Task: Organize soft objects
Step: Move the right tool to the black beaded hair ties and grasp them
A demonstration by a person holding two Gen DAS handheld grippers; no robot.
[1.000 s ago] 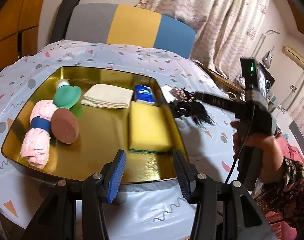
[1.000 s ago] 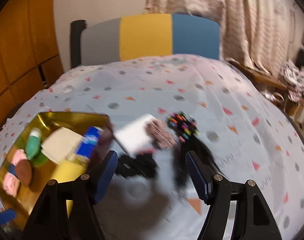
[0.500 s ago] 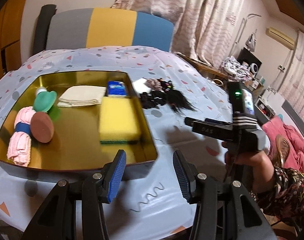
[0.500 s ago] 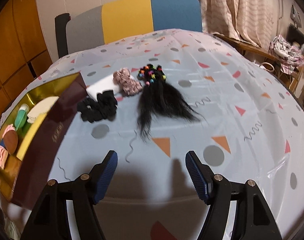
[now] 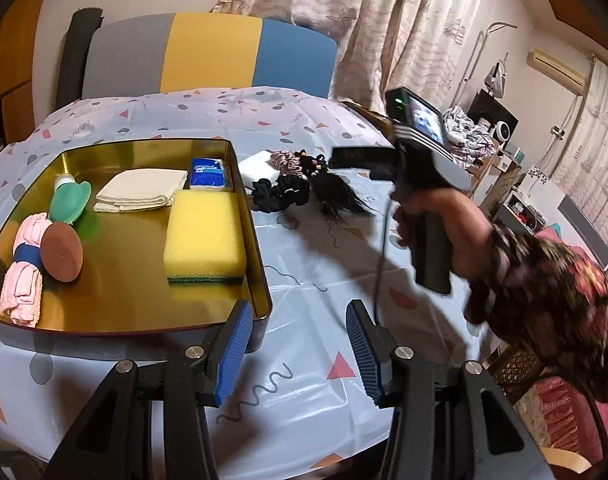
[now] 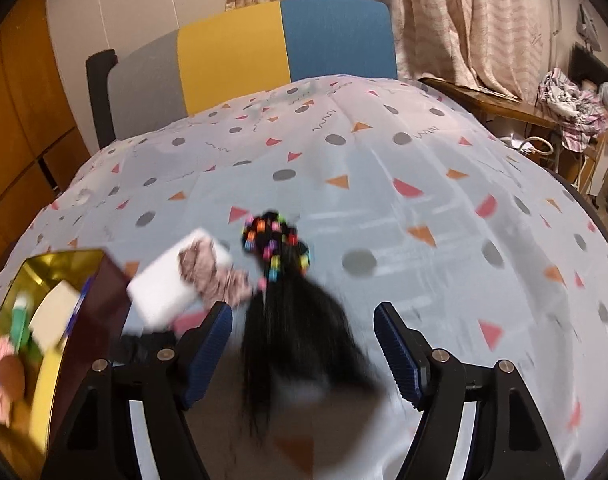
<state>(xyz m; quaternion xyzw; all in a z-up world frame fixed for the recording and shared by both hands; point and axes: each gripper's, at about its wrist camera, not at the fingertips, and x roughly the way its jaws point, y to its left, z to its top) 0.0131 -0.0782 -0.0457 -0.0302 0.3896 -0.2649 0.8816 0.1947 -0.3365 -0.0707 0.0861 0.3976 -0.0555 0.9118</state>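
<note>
Grippers first. The left gripper [image 5: 296, 350] has its blue pads partly open, and nothing is between them. It hangs over the tablecloth [image 5: 312, 264], near the front corner of the gold tray [image 5: 260, 264], and touches nothing. The right gripper [image 6: 304, 350] has its jaws wide apart, and they have just opened a bit more. The loose end of the black hair piece [image 6: 296, 320] lies between them, but the pads do not press on it. In the left view a hand [image 5: 444, 224] holds that gripper by its handle above the cloth.

The hair piece lies on the tablecloth beside the tray, with little coloured bands [image 6: 276, 244] at its top. Just left of it are a pink scrunchie [image 6: 216, 276], a white block [image 6: 172, 280] and a black scrunchie [image 5: 280, 196]. The pink scrunchie lies partly on the white block.

In the tray are a yellow sponge [image 5: 204, 236], a folded cream cloth [image 5: 140, 194], a blue packet [image 5: 210, 172], a green thing [image 5: 70, 200], a brown round thing [image 5: 62, 256] and a pink rolled towel [image 5: 22, 280] with a blue band.

The right view is blurry, so the hair ends and the black scrunchie look smeared. The tray is cut off at the left edge there. From the left view the right gripper's pads are hidden behind its body. I cannot tell what the green thing is.
</note>
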